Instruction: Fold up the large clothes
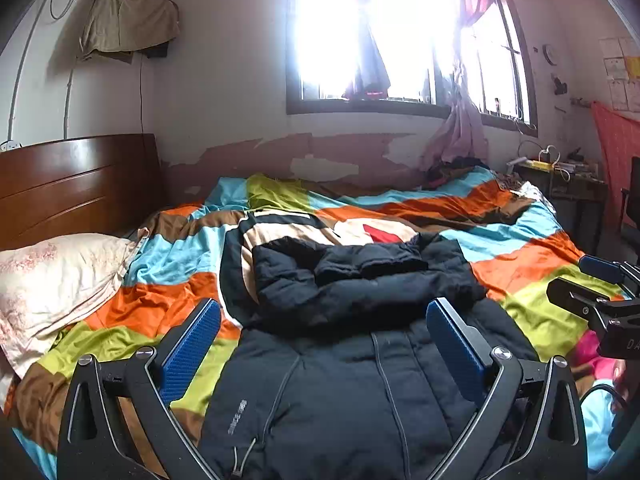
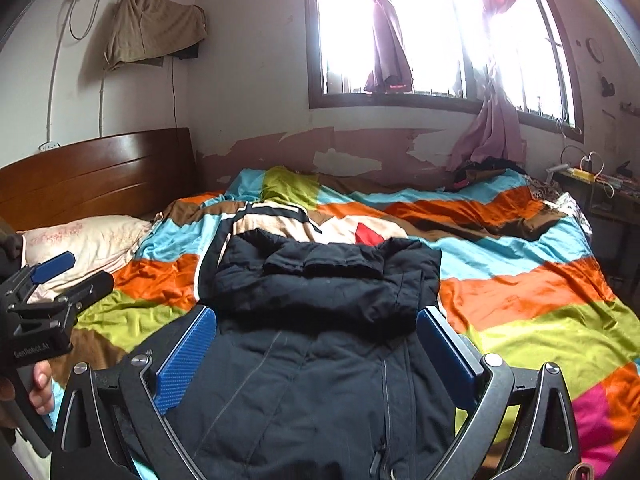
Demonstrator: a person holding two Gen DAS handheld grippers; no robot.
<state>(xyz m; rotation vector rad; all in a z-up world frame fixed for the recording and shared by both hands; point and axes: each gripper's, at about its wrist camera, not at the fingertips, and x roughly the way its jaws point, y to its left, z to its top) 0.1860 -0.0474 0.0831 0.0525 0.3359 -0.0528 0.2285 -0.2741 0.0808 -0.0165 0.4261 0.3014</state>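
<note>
A dark navy padded jacket (image 1: 360,380) lies flat on the colourful striped quilt (image 1: 172,264), and its far part is bunched into a thick heap (image 1: 360,276). My left gripper (image 1: 324,344) hovers open just above the jacket's body, with one blue pad (image 1: 192,348) at each side and nothing between them. In the right wrist view the same jacket (image 2: 320,392) fills the lower middle. My right gripper (image 2: 316,354) stands open over it and holds nothing. Each gripper shows at the edge of the other's view: the right gripper (image 1: 588,280) and the left gripper (image 2: 76,274).
A pale pillow (image 1: 56,280) lies by the wooden headboard (image 1: 76,184) at the left. The bed runs along a peeling wall under a bright window (image 1: 400,36). A cluttered side table (image 1: 560,172) stands at the far right. A hand (image 2: 40,384) holds the left gripper's handle.
</note>
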